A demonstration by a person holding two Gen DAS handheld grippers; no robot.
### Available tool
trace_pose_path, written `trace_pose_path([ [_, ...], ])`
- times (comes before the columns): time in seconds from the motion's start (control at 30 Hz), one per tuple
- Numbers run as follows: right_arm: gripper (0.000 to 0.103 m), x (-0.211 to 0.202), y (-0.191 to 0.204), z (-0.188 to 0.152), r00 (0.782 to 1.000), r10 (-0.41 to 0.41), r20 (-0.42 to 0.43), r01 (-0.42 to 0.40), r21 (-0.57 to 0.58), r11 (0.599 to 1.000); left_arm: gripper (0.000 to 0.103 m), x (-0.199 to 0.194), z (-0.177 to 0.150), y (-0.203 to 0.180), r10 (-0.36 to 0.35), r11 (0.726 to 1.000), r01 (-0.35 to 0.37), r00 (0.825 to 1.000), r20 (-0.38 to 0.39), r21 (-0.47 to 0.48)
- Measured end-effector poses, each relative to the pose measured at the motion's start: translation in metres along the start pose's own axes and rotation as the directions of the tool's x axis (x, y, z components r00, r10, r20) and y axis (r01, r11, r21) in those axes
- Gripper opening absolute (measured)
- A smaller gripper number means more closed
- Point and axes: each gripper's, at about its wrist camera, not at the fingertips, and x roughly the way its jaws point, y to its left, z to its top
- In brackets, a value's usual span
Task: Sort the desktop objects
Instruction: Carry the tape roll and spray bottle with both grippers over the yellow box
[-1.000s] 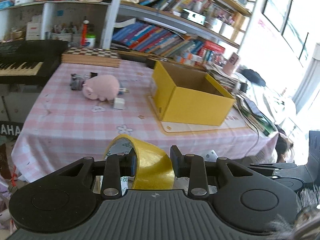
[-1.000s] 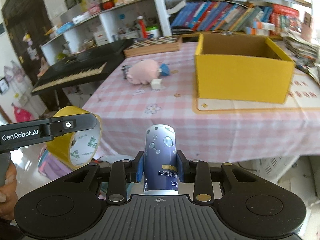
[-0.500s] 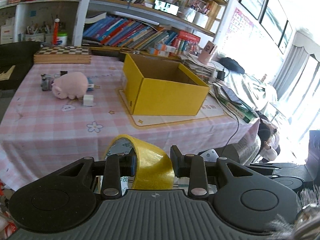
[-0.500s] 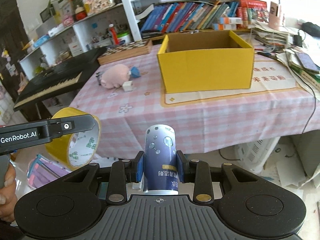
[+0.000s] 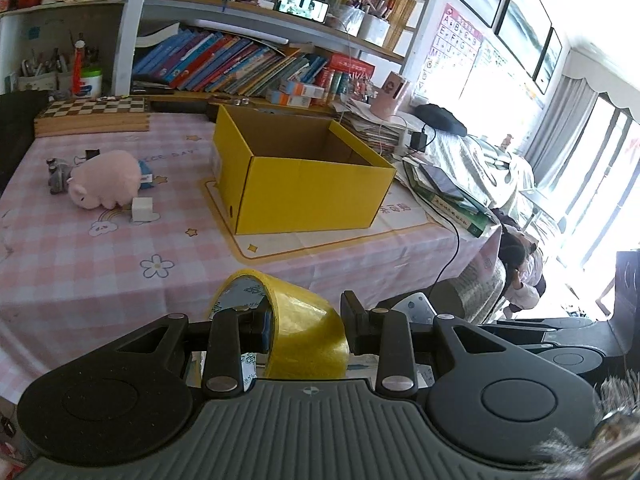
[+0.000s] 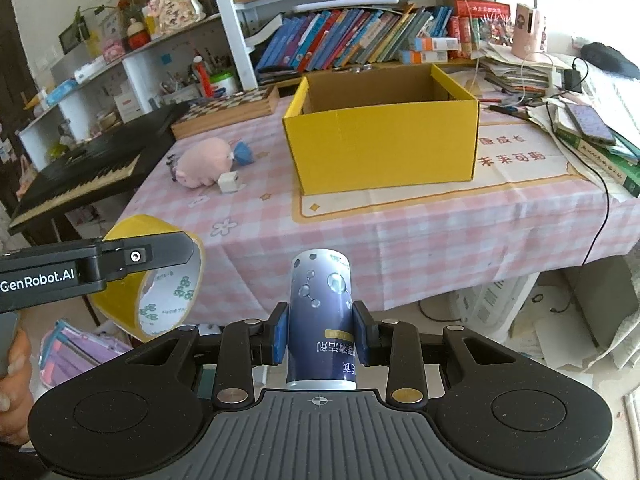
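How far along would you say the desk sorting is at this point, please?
Done: nothing visibly; the yellow box shows no contents, though its floor is hidden. In hand: the left gripper clamps the yellow tape roll, the right gripper the blue can, both short of the table. Left: the pink pig plush, the white cube and small items beside them.

From my feed I see a bench (image 6: 400, 232) under a pink checked cloth, with white bookshelves (image 5: 240, 60) crammed with books behind it. A black keyboard (image 6: 80, 176) stands at its left. Bright daylight floods through curtained windows (image 5: 592, 152) on the right.
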Motion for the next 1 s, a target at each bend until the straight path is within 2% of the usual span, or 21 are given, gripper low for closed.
trace_pose_path([
  [0.43,0.033,0.014,-0.007,0.016,1.000,-0.007,-0.018,0.007,-0.006,1.000,0.030,0.017,0.012,0.002,-0.009,1.000,0.009,1.000,-0.009,-0.001],
  [1.0,0.033,0.037,-0.035,0.046,0.999,0.004,-0.040,-0.005,-0.010,1.000,0.030,0.056,0.031,-0.011,-0.008,1.000,0.008,0.999,-0.031,0.002],
])
